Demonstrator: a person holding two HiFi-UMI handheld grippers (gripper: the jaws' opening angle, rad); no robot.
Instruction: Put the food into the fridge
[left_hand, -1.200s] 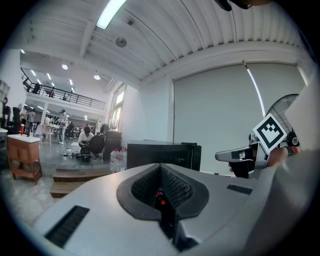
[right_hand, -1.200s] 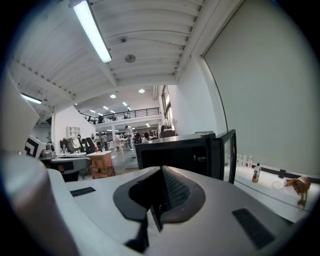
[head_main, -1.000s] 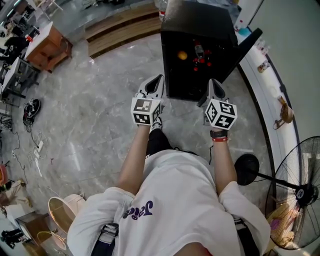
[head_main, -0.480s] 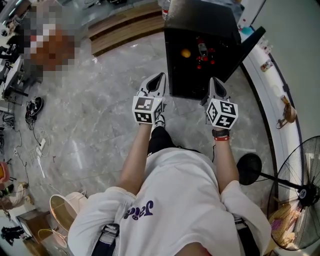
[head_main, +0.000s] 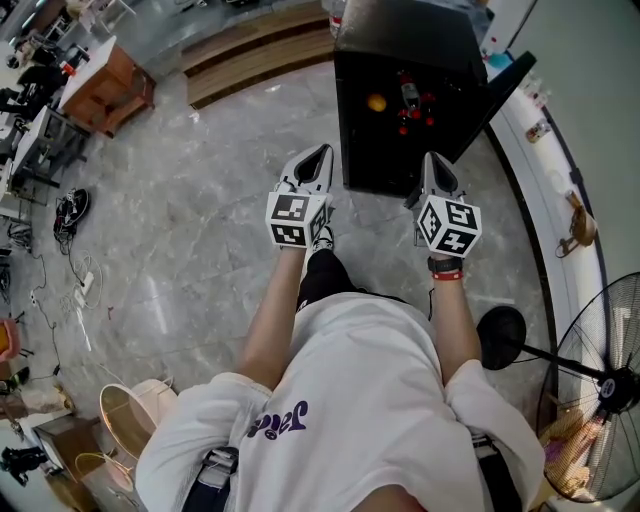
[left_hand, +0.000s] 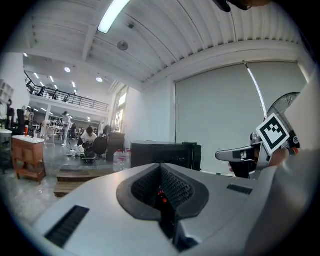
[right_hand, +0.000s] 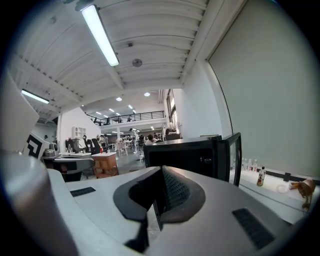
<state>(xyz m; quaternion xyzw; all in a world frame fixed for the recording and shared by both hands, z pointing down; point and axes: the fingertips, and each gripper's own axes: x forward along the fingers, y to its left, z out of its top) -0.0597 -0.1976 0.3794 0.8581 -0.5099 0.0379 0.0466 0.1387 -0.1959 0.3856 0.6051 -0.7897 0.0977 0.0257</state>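
Observation:
A black fridge (head_main: 400, 60) stands on the floor ahead of me, its door (head_main: 495, 95) swung open to the right. Inside lie an orange fruit (head_main: 376, 102), a bottle (head_main: 407, 92) and several small red items (head_main: 417, 112). My left gripper (head_main: 318, 156) is held level just left of the fridge's front, jaws shut and holding nothing. My right gripper (head_main: 432, 162) points at the fridge's lower front edge, also shut and holding nothing. The left gripper view shows the fridge (left_hand: 165, 152) beyond the closed pads (left_hand: 172, 185). The right gripper view shows the fridge (right_hand: 185, 157) and its door (right_hand: 235, 155).
A standing fan (head_main: 600, 390) is at the right, its round base (head_main: 497, 338) near my right elbow. A white ledge (head_main: 545, 250) along the right wall carries bottles and a small toy (head_main: 572, 225). Wooden steps (head_main: 260, 55), a wooden cabinet (head_main: 105, 90) and floor cables (head_main: 75, 290) lie to the left.
Both grippers keep their places and stay shut. Only the head view has shifted a little, so the fridge sits slightly further right in the picture.

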